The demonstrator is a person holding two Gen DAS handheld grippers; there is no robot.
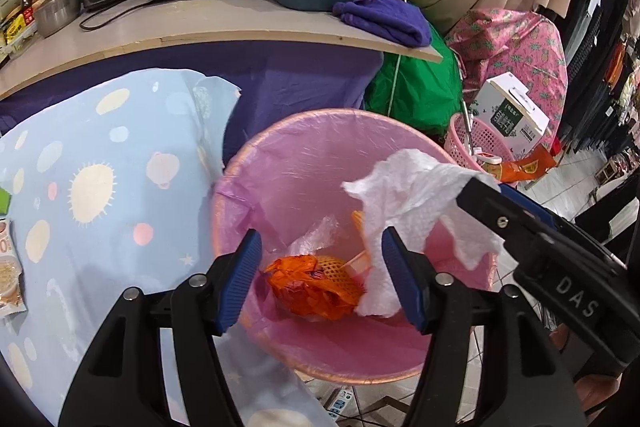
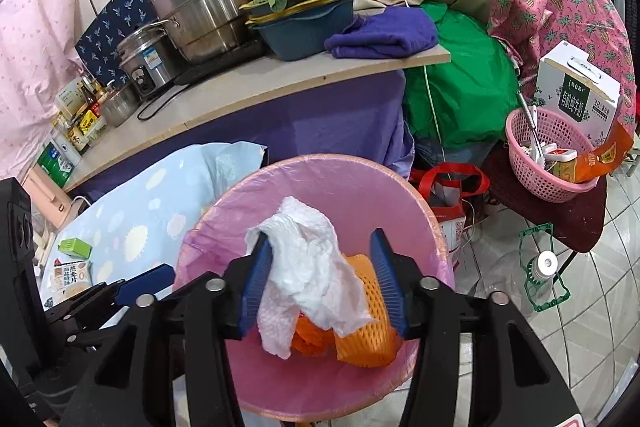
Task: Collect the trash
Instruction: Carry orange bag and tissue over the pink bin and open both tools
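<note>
Left gripper open, nothing between its blue pads, poised over the pink-lined trash bin. Right gripper open too, white paper towel draped against its left pad, hanging above the bin. Orange foam net and orange wrapper lying inside the bin.
</note>
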